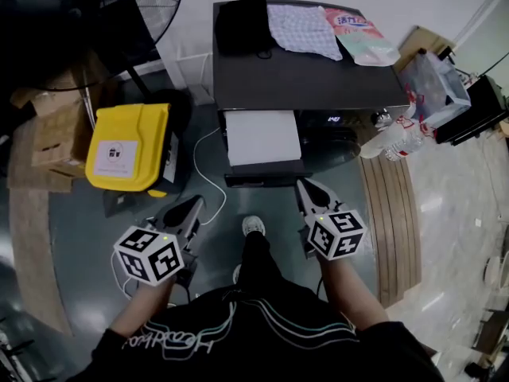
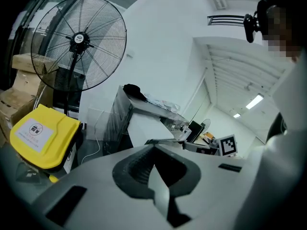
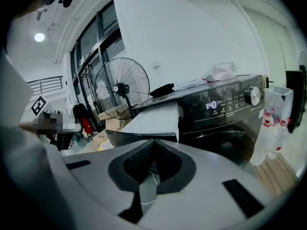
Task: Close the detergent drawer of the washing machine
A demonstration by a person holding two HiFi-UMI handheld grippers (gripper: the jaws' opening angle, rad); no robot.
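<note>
drawer wide open, closing push not yet made

the washing machine (image 1: 318,78) fills the upper middle of the head view. its dark top carries a black cloth (image 1: 242,24), a checked cloth (image 1: 302,30) and a pink packet (image 1: 362,37). the detergent drawer (image 1: 261,138) sticks far out of the machine's front toward the person. its pale upper face shows at the centre of the frame, with its dark front edge just below. so the task's one step is undone, and the drawer has its whole travel left to go back in.

the right gripper (image 1: 307,188) sits just below and to the right of the drawer's front edge, its jaws pressed together with nothing between them. in the right gripper view the drawer's dark front lies right beyond the closed tips. i cannot say whether they touch it, since the wide lens flattens the gap, but they look very near. the left gripper (image 1: 193,208) hangs to the lower left of the drawer and apart from it, jaws likewise together and empty. a yellow bin (image 1: 127,146) stands at the frame's left.

what's left, by my reading, is to set closed tips on the drawer's front and push it straight in until it sits flush with the panel.
</note>
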